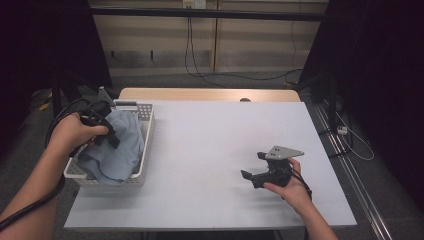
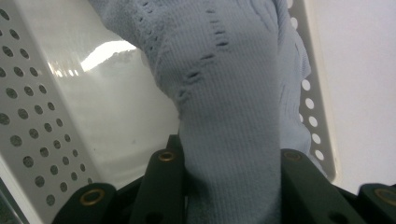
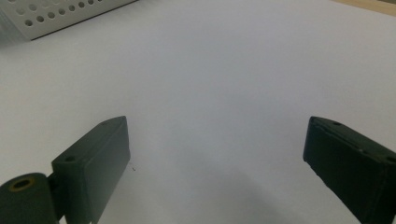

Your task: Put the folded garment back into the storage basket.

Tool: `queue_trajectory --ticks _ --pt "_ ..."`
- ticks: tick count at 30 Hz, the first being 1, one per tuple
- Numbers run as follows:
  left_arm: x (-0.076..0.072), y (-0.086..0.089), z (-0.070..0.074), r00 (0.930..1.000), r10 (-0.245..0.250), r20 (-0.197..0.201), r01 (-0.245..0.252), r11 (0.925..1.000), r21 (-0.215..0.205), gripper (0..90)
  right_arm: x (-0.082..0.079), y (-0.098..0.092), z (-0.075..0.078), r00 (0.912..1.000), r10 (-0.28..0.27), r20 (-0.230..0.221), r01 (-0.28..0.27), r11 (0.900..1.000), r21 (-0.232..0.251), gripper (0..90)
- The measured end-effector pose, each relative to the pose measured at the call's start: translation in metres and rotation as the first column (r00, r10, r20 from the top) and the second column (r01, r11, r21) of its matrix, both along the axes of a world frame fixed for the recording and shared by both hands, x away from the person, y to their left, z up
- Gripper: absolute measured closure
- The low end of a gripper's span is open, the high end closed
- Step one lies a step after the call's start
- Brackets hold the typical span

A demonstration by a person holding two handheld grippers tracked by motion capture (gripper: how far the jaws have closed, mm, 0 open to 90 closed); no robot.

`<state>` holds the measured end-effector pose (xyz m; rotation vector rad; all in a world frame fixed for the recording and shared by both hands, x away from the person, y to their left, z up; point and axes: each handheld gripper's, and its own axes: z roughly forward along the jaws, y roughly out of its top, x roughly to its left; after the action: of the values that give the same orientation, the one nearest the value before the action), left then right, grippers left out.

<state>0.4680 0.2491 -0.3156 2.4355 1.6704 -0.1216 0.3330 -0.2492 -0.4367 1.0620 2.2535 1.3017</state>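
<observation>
My left tongs (image 2: 229, 186) gripped the cloth (image 2: 224, 84), which hid most of the basket (image 1: 146, 145); my right tongs (image 3: 215, 154) rested released on the desk (image 1: 210, 150).

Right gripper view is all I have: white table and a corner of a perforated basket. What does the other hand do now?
Observer: The left gripper is over the white basket, shut on a light blue cloth.
Operator: Is the cloth out of the basket?
Observer: No, most of it lies inside, piled toward the basket's near end.
Operator: And where is my gripper?
Observer: The right gripper is low over the bare table, jaws wide open, pointing toward the basket.
</observation>
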Motion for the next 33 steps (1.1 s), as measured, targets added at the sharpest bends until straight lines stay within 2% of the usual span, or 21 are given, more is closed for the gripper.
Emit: queue_trajectory --ticks 7,20,27,30,33 --pt "0.0041 0.0024 0.0042 0.9998 0.013 0.013 -0.013 0.9999 -0.007 73.1 0.0000 -0.0003 0.0002 1.0000 -0.001 -0.001 0.001 1.000 0.003 7.2" --pt "0.0075 0.0004 0.0069 0.9944 0.065 0.083 -0.064 0.9978 -0.020 73.0 -0.0002 -0.0008 0.0008 1.0000 -0.001 0.002 0.001 1.000 0.005 7.2" --pt "0.0079 -0.0023 0.0053 0.9851 0.101 0.140 -0.099 0.9949 -0.023 72.9 -0.0004 -0.0002 0.0006 1.0000 -0.001 0.000 0.001 1.000 0.004 7.2" --pt "0.0083 -0.0034 0.0036 0.9782 0.123 0.168 -0.120 0.9924 -0.028 72.9 -0.0005 -0.0003 0.0007 1.0000 0.000 0.001 0.000 1.000 0.005 7.2" --pt "0.0090 -0.0043 0.0015 0.9771 0.119 0.177 -0.116 0.9929 -0.025 72.8 -0.0007 -0.0001 0.0007 1.0000 0.000 0.000 0.000 1.000 0.003 7.2"
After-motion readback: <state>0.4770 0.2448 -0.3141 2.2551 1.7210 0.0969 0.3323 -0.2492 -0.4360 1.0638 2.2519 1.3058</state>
